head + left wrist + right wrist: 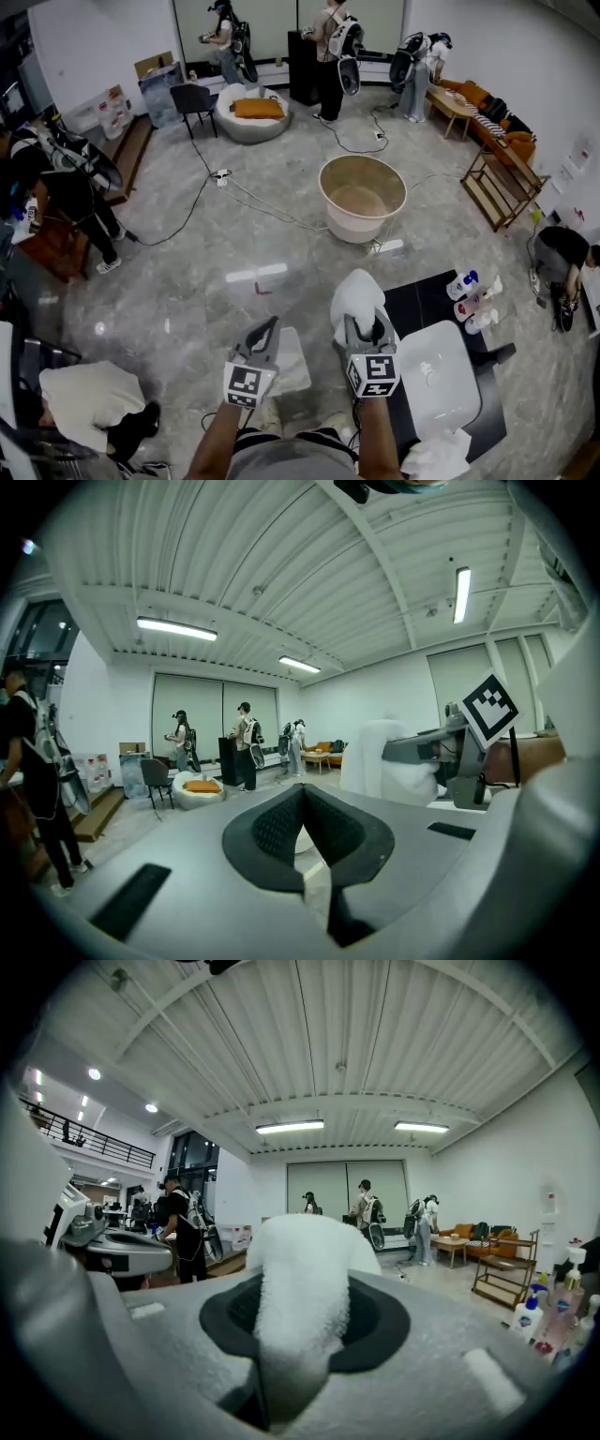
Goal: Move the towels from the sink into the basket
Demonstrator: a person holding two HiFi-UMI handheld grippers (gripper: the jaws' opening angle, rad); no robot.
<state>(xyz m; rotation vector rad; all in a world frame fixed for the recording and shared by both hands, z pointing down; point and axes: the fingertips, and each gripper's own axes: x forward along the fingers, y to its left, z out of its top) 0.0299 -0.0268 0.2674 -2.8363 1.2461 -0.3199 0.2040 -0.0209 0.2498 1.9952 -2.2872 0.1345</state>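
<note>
Now a white towel (356, 292) is gripped in the jaws of the right gripper (361, 323), bunched above them and held in the air at the near corner of a black tabletop (422, 298). In the right gripper view the towel (305, 1269) is seen pinched between the dark pads of the right gripper (305, 1327), rising as a thick fold that fills the gap. The left gripper (265, 330) is held beside it over the grey floor (187, 281), apart from the towel. In the left gripper view the jaws of the left gripper (302, 827) are brought together at their tips with nothing between them, and the towel (375, 757) is seen off to the right.

The round cream basket (356, 228) stands on the floor beyond both grippers, well apart from the towel, with its inside bare as far as can be seen. The white sink (441, 370) is set into the tabletop to the right of the right gripper. What appears to be a second towel (439, 457) is draped at the sink's near edge, partly cut off by the frame. Spray bottles (472, 302) are grouped on the tabletop's far right corner. Several people (328, 47) are seen standing along the far wall.
</note>
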